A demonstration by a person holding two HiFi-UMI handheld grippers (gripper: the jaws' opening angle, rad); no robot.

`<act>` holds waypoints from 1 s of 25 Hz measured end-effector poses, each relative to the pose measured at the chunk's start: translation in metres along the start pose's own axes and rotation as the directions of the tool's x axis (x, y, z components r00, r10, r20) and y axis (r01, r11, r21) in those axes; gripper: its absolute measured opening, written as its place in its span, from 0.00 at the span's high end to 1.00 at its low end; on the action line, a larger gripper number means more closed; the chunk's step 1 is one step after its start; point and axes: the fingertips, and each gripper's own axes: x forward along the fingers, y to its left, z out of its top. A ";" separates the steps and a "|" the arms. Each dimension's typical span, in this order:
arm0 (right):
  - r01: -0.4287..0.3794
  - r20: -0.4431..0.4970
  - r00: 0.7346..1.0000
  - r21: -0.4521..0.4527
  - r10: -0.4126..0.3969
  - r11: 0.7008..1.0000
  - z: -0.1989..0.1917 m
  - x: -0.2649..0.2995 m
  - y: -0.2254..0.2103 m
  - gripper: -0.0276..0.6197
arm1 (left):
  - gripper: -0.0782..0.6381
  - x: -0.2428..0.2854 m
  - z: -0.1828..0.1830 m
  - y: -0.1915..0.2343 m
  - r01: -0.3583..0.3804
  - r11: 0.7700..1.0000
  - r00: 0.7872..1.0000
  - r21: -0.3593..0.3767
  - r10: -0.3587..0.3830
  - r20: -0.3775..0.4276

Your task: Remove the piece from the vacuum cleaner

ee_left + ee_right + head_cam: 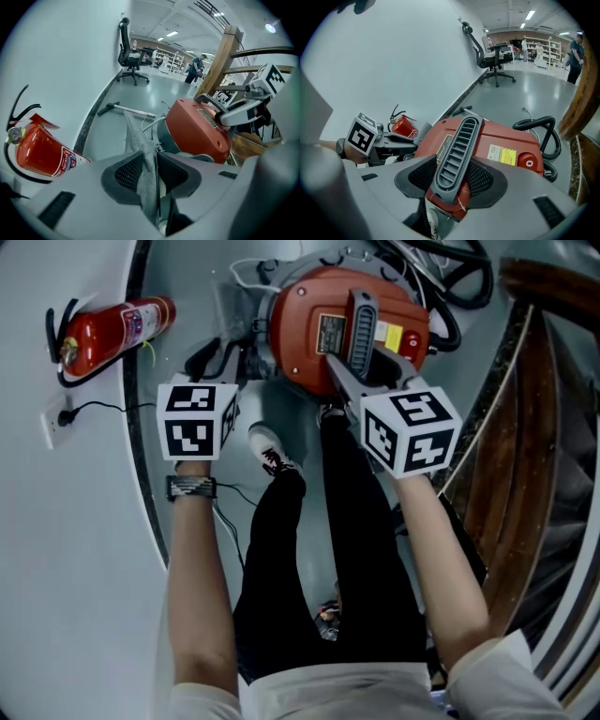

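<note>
The red vacuum cleaner (pixel 319 306) stands on the floor in front of me, a grey ribbed handle (pixel 459 150) running over its top. My right gripper (pixel 452 180) is shut on that handle, a pad pressed against each side; in the head view the right gripper (pixel 366 367) sits over the lid. Left of the vacuum body (pixel 197 129), a thin grey cloth piece (pixel 138 140) rises from beside it. My left gripper (pixel 150 164) is shut on this cloth, which runs down between the pads. The left gripper (pixel 223 360) is beside the machine.
A red fire extinguisher (pixel 112 329) lies by the wall at the left, near a socket (pixel 56 418). A black hose (pixel 539 126) coils behind the vacuum. A metal tube (pixel 126 110) lies further off. A wooden stair rail (pixel 525 427) is at the right. The person's legs (pixel 309 549) are below me.
</note>
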 end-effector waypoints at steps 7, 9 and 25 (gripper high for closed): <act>-0.003 0.008 1.000 0.002 0.003 1.000 0.001 0.000 -0.001 0.64 | 0.79 0.004 -0.002 -0.004 0.000 0.999 0.999 0.037 0.001 -0.039; -0.004 0.005 1.000 0.000 0.004 1.000 0.000 0.000 0.000 0.64 | 0.81 0.004 -0.003 -0.005 -0.006 0.999 0.999 0.034 0.007 -0.041; -0.008 -0.003 1.000 -0.014 0.008 1.000 0.000 0.000 0.000 0.64 | 0.83 -0.003 -0.008 0.012 -0.024 0.989 1.000 -0.147 0.025 0.002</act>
